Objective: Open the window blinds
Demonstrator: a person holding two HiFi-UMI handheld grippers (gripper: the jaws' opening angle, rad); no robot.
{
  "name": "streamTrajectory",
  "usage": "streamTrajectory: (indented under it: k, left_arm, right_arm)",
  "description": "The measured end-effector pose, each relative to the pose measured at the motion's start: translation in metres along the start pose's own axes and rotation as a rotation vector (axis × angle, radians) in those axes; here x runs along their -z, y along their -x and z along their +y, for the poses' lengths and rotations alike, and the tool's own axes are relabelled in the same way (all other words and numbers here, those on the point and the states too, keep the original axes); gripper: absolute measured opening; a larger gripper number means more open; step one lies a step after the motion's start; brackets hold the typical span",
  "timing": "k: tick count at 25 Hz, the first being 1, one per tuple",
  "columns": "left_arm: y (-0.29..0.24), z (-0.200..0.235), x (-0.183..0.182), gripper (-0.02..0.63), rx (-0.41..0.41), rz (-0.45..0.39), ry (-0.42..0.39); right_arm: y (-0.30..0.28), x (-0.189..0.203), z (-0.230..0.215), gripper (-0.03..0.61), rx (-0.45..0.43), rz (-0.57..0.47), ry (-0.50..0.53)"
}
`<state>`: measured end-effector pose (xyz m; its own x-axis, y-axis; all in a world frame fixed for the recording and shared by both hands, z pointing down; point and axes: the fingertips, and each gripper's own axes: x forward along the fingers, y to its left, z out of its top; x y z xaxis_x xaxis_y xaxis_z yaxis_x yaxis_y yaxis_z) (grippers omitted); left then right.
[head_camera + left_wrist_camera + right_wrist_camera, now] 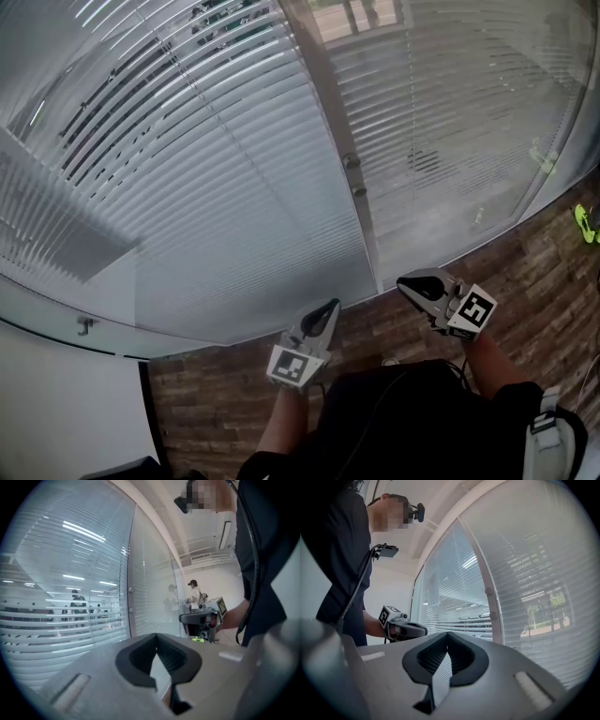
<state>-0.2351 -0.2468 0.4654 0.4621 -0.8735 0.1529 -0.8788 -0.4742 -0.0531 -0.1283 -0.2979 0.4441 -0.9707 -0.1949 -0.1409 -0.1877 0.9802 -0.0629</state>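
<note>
Blinds [234, 187] ahead of L claw [332, 304], R claw [402, 280], both shut

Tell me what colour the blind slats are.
White to very pale grey; the blinds show best in the head view.

You stood on the brown wood-plank floor [534, 272], facing a curved wall hung with white horizontal-slat window blinds [216, 187]. A pale upright frame post [339, 141] ran down between the left stretch of blinds and the right stretch, and two small round knobs [352, 162] sat on it, one just above the other. Your left tongs [330, 306] were low and just left of the post's foot, your right tongs [405, 281] just right of it. They were side by side, apart, both near the blinds without touching. A small bright green object [586, 223] lay on the floor far to your right, close beside the wall's foot.
</note>
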Motion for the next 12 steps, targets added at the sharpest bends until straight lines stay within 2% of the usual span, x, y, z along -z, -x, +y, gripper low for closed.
streamTrajectory:
  k: [12]
  left_arm:
    - [0.0024, -0.0005, -0.0004, 0.005, 0.004, -0.009, -0.011]
  right_arm:
    - [0.0017, 0.0029, 0.0024, 0.006, 0.016, 0.027, 0.020]
